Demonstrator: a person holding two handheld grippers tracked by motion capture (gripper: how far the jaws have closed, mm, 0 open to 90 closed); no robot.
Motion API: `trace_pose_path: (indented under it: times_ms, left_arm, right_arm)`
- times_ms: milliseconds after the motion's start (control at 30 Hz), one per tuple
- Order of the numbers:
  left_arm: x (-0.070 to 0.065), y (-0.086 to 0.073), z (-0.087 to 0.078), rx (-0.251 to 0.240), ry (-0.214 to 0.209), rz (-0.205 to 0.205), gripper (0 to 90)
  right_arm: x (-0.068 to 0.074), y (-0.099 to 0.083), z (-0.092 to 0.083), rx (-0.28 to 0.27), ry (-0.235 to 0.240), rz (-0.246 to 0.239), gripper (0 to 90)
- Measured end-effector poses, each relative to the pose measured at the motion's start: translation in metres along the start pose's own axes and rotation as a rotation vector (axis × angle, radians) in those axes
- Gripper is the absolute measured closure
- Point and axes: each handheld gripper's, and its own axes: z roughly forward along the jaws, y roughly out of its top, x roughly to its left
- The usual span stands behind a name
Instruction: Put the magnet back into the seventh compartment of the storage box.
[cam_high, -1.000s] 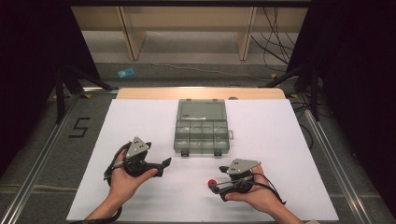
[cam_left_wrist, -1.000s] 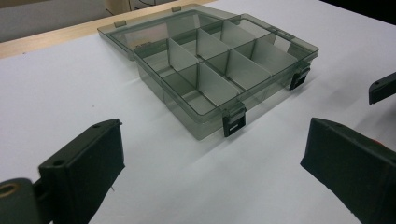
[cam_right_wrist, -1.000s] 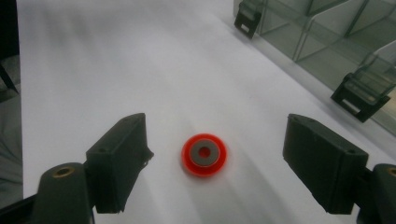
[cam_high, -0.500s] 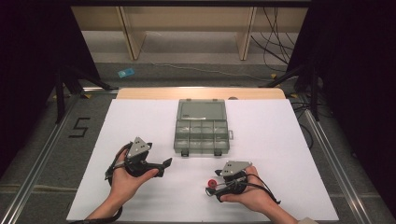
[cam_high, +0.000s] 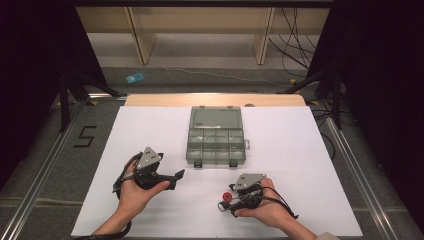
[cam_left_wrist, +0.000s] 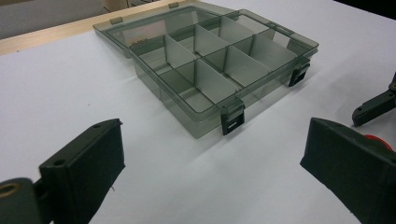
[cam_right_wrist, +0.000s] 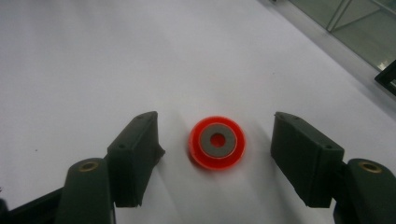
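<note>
Since the earlier frames, our right claw (cam_high: 226, 199) is sitting nearer to us and lower on the white surface (cam_high: 300, 150), and its jaws have just been closing, with the red wheel (cam_right_wrist: 217, 142) between them but not yet touched; the jaws are standing apart, a gap showing on either side of the wheel. The wheel is lying flat near the front edge, right of centre, just left of our right hand (cam_high: 265, 205); being round, it is offering no long axis. Our left claw (cam_high: 172, 179) is hovering wide open, pointing toward the open compartment box (cam_left_wrist: 219, 65), which is lying far of both hands. We are seeing the wheel half hidden behind a jaw in the left gripper view; the compartments are looking empty.
</note>
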Motion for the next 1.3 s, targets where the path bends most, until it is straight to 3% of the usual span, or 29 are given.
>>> trace_pose_path:
  times_ms: [167,267,400,600,700,767,833,933,1033,1067,1300]
  left_arm:
    - [0.0004,0.0002,0.0001,-0.003,-0.003,-0.004,4.7]
    - [0.0004,0.0005,-0.0001,-0.004,-0.002,0.001,4.7]
    - [0.0004,0.0004,-0.0002,-0.004,0.002,0.001,4.7]
    - [0.0007,0.0006,-0.0009,-0.006,0.006,0.005,5.0]
    - [0.0005,0.0004,-0.0004,-0.006,0.007,0.004,5.3]
    - [0.0006,0.0006,-0.0010,-0.008,0.009,0.008,5.5]
    - [0.0001,0.0007,-0.0013,-0.012,0.011,-0.005,5.7]
    - [0.0015,0.0008,-0.0013,-0.011,0.011,0.002,5.9]
    - [0.0016,0.0005,-0.0010,-0.006,0.012,0.008,6.0]
    - [0.0011,0.0006,-0.0010,-0.008,0.011,0.008,6.0]
    - [0.0019,0.0012,-0.0017,-0.024,0.018,0.003,6.3]
  right_arm:
    - [0.0004,0.0015,-0.0008,0.024,-0.004,-0.010,35.0]
    - [0.0026,0.0017,0.0013,0.017,-0.035,-0.031,36.5]
    - [0.0053,0.0030,0.0012,0.029,-0.051,-0.019,39.3]
    - [0.0065,0.0035,0.0011,0.024,-0.055,-0.028,51.3]
    - [0.0068,0.0044,-0.0014,0.043,-0.040,-0.007,58.2]
    - [0.0066,0.0034,0.0003,0.023,-0.062,-0.007,62.3]
    - [0.0070,0.0035,0.0003,0.026,-0.061,-0.001,62.6]
    - [0.0077,0.0047,-0.0006,0.036,-0.056,0.016,62.8]
    - [0.0070,0.0046,0.0005,0.028,-0.068,0.001,62.9]
    - [0.0068,0.0055,-0.0015,0.048,-0.054,0.007,63.0]
    - [0.0030,0.0083,-0.0051,0.012,-0.060,0.024,63.2]
